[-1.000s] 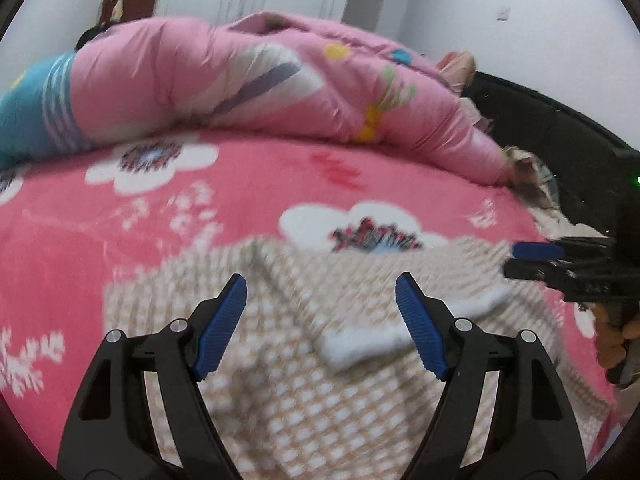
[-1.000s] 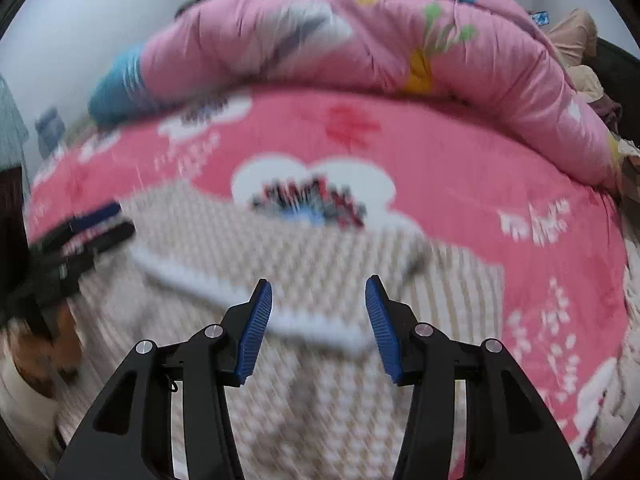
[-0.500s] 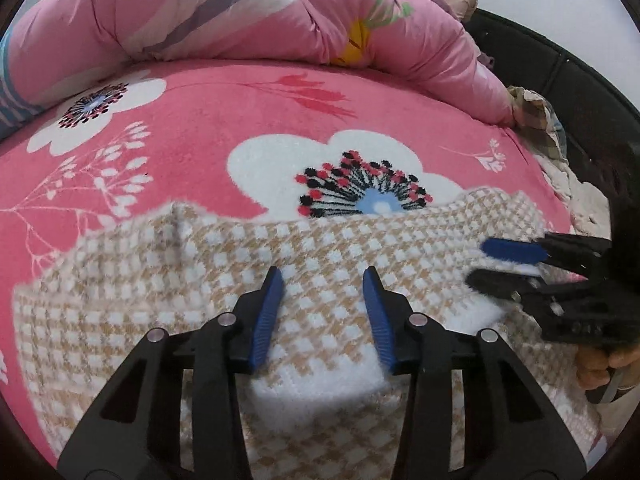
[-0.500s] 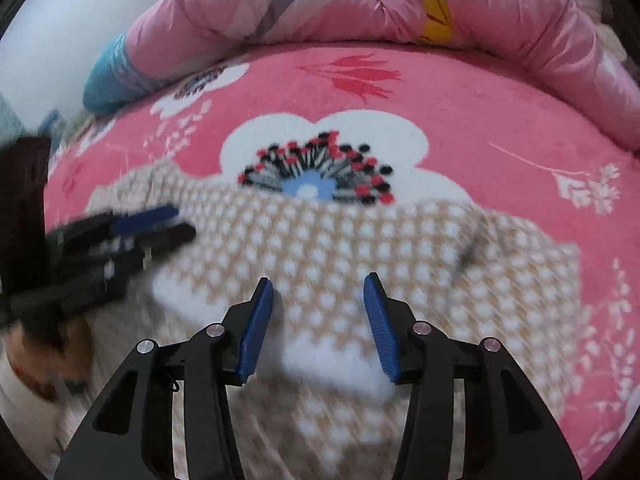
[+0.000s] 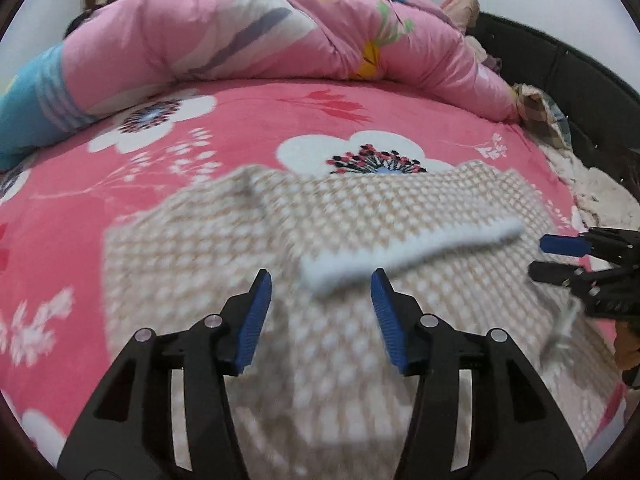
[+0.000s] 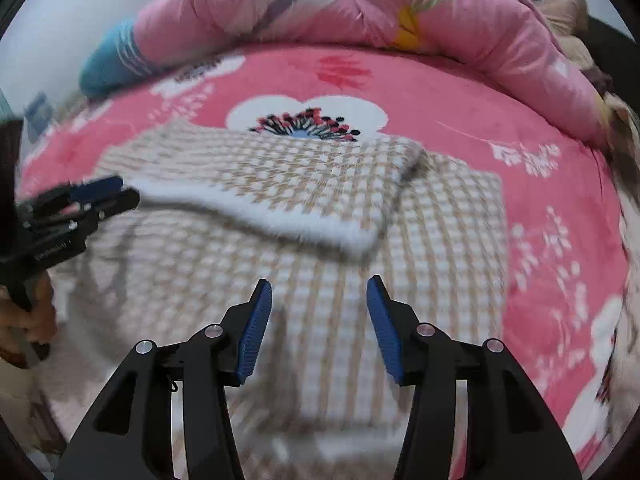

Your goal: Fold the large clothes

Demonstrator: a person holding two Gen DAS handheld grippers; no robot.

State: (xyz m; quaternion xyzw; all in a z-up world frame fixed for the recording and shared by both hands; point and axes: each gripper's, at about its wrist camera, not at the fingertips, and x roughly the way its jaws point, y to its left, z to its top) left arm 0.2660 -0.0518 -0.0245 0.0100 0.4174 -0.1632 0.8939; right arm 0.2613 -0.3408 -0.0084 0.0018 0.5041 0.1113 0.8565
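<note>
Left wrist view: left gripper (image 5: 320, 312) opening, nothing between the fingers, white cuff (image 5: 408, 248) just past them. Dark bed frame (image 5: 560, 64) only shows here. Right wrist view: right gripper (image 6: 318, 320) opening too, empty, hovering over the checked sweater (image 6: 440, 232) lying partly folded on the bed (image 6: 540, 120). Bare pink blanket to its right, rolled duvet (image 6: 360, 4) behind.

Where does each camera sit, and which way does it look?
Left wrist: sits on the left claw, looks down over the checked garment on the pink bed cover; the right claw shows at the right edge.
Right wrist: sits on the right claw, looks down at the same garment; the left claw shows at the left edge.
Shared: garment, white cuff, pink quilt; both claws opening, empty.
</note>
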